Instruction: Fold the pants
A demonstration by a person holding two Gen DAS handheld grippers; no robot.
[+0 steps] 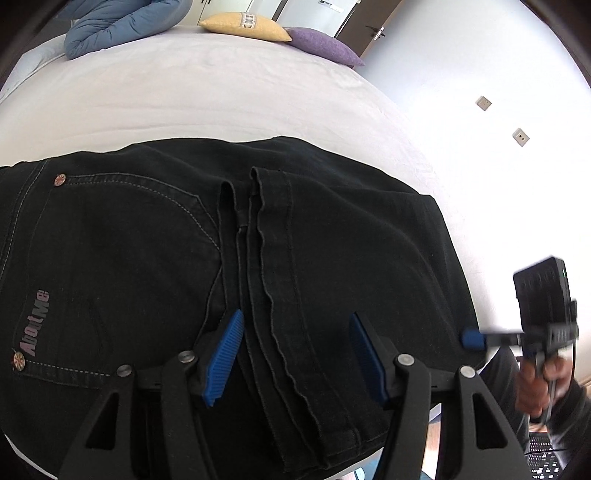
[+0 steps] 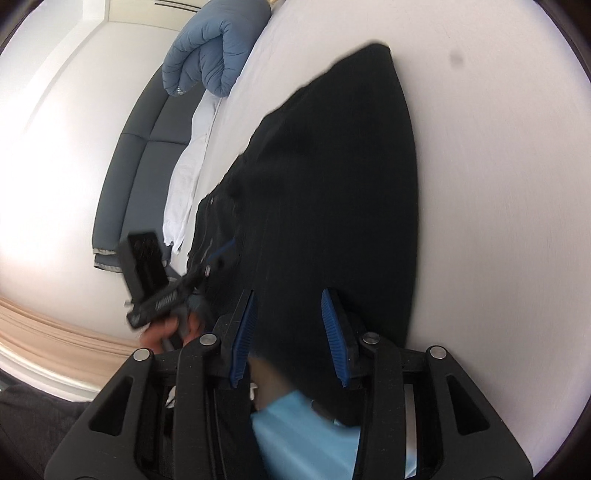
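Pants folded on bed; both claws released above them.

Left wrist view: the left claw [image 1: 295, 358] hangs spread over the pants [image 1: 147, 258], straddling the leg hems [image 1: 273, 258], which run straight away from it on the bed [image 1: 221, 99]. Right wrist view: the right claw [image 2: 288, 332], spread and empty, sits at the near end of the pants [image 2: 332, 184]; their long axis runs straight ahead.

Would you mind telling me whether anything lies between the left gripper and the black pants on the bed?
Nothing visible does. The left gripper hangs open directly over the pants, whose leg hems run between its fingers. The pillows and blue duvet lie far off across the bed.
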